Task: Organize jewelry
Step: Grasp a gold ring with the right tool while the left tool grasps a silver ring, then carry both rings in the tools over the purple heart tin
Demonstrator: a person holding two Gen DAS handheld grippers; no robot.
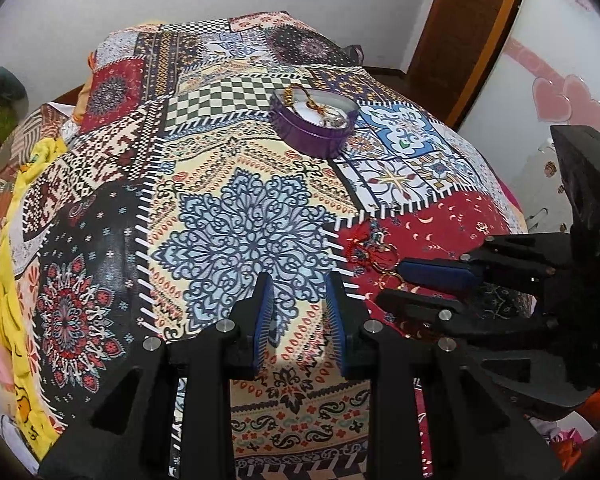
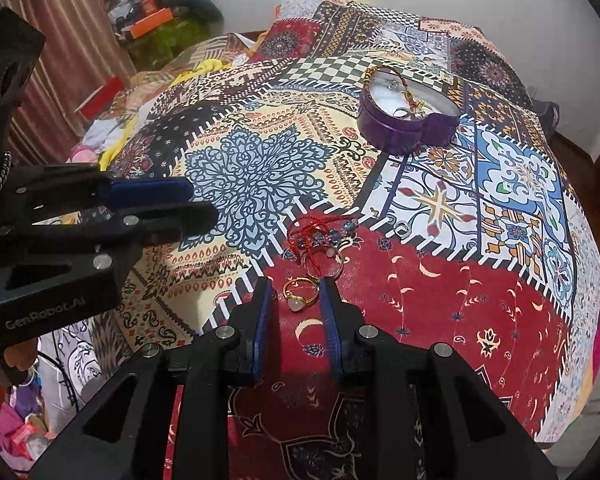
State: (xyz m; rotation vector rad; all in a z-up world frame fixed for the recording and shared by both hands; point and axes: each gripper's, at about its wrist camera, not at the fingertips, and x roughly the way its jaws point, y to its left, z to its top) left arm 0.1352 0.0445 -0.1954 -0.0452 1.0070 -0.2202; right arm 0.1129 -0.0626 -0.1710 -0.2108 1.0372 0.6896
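Right wrist view is showing a gold ring with a pale round stone lying flat on the red patch of the patchwork bedspread, its band tilted and the stone facing the camera. Just beyond it, a red thread bracelet with blue beads is lying in a loose tangle with a second thin ring resting against it. A small silver ring is sitting a little to the right, on the white-stitched seam. Farther back, a purple heart-shaped tin is standing open on the bed, holding a gold chain draped over its rim and a few silvery pieces on its white lining.

The right tongs are standing partly open, with the blue pads on either side of the gold ring; whether a pad is touching the ring is not clear, and nothing is gripped. The left tongs are reaching in from the left side, hovering over the cream and blue floral patch.

Left wrist view is showing the left tongs partly open with only bedspread between the pads, holding nothing. The right tongs are appearing at the right edge, low over the red patch beside the tangled bracelet, with the purple tin well beyond.
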